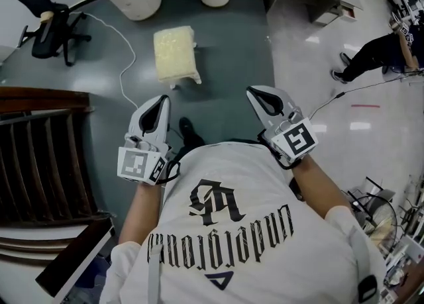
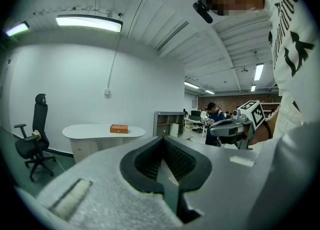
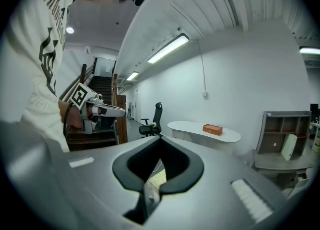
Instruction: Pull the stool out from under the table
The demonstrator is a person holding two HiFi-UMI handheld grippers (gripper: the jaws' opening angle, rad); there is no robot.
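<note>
White printed shirt (image 1: 252,230), beyond it squarish stool (image 1: 175,54) (pale-yellow textured cushion, white legs)

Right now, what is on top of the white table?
Only a small orange box lies on the white table. The box is closed, so its inside cannot be seen.

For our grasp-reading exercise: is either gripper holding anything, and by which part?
Nothing is held. The left gripper and the right gripper are both shut and empty, apart from the cream padded stool on the floor ahead.
</note>
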